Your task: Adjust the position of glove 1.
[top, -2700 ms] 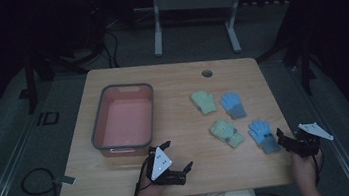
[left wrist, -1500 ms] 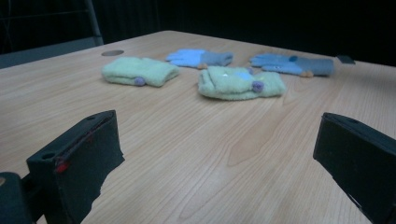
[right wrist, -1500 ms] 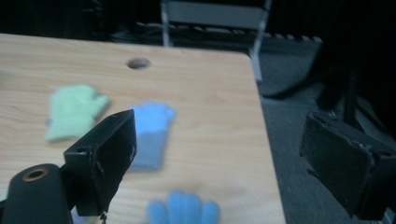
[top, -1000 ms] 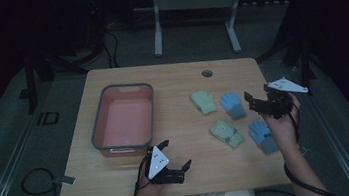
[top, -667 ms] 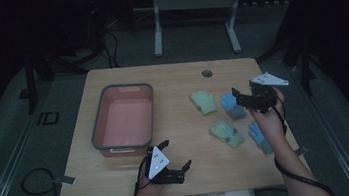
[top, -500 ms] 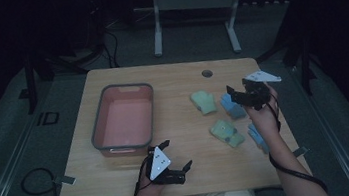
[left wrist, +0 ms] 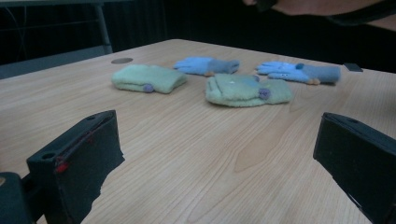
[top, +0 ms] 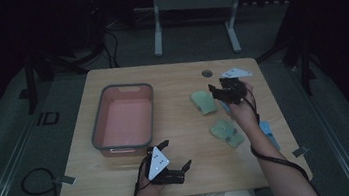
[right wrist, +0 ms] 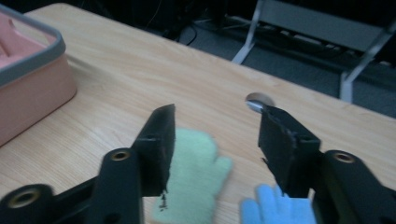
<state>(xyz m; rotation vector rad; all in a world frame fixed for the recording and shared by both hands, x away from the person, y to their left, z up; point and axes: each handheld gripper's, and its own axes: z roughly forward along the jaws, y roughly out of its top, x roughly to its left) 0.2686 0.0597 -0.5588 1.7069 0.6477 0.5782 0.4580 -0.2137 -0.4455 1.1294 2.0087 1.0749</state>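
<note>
The right gripper [right wrist: 212, 140], jaws half-closed and just closing on nothing, hangs over the blue glove [right wrist: 275, 205]; crowded beside the green mitten [right wrist: 196, 182], it probably catches both.

In the high view the right hand-held gripper [top: 223, 92] and the hand behind it cover the blue glove just beside the far green glove [top: 203, 101], so none of its blue can be picked out there. The second blue glove [top: 268, 134] sits half under the forearm, only its outer edge clear. In the right gripper view the nearer blue glove [right wrist: 275, 209] is cut off by the lower edge and partly masked by a jaw, and the green mitten [right wrist: 194, 175] is blurred. The pink tub [right wrist: 28, 74] runs off the left edge there.
</note>
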